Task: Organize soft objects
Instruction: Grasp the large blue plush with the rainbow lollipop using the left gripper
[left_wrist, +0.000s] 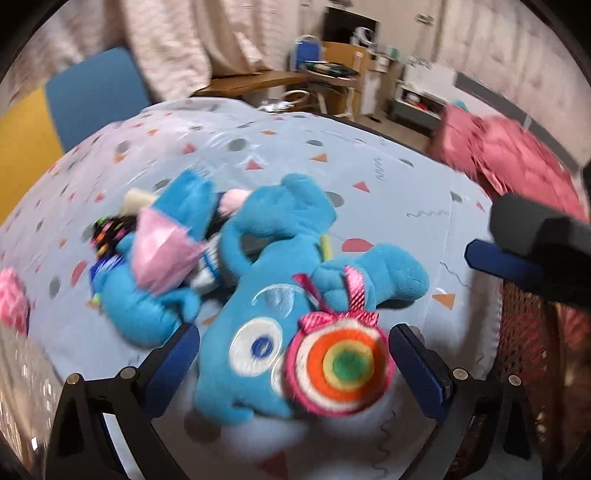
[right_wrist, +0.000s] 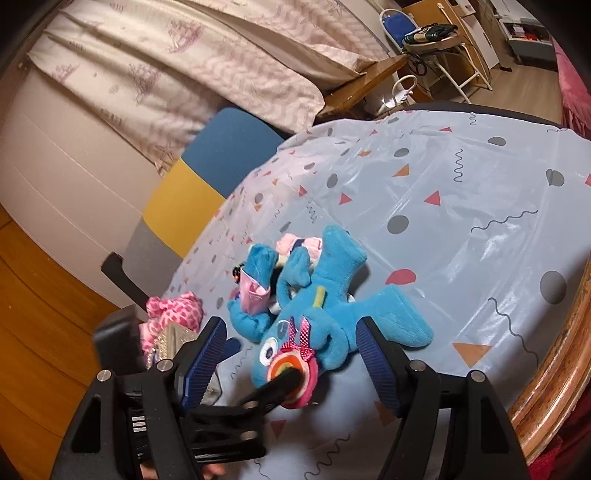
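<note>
Lying on the patterned tablecloth, a blue plush toy w/ embroidered white eyes and a round felt lollipop (pink rim, orange/yellow/green rings, pink ribbon bow) sits face toward the left wrist cam. Left gripper straddles the toy's head: blue fingers spread wide on either side, not pinching, jaws released. In right wrist view same blue plush toy lies near the table's near edge, limbs splayed, lollipop partly covered by a black finger of the other tool. Right gripper also spread apart, its blue ribbed fingers flanking the toy w/o clamping; left pad sits beside the toy's arm, right pad at or just by the leg – contact unclear.

Behind the toy, tangled w/ it: a 2nd blue plush piece w/ pink fabric patch and a small black multicolour-dotted item, blurry. Pink-white patterned soft item lies at the table's left edge, next to a shiny silver object.

Farther out: blue/yellow chair back, pale curtain, wooden table rim, red fabric at right, wood floor, desk clutter bkgd
</note>
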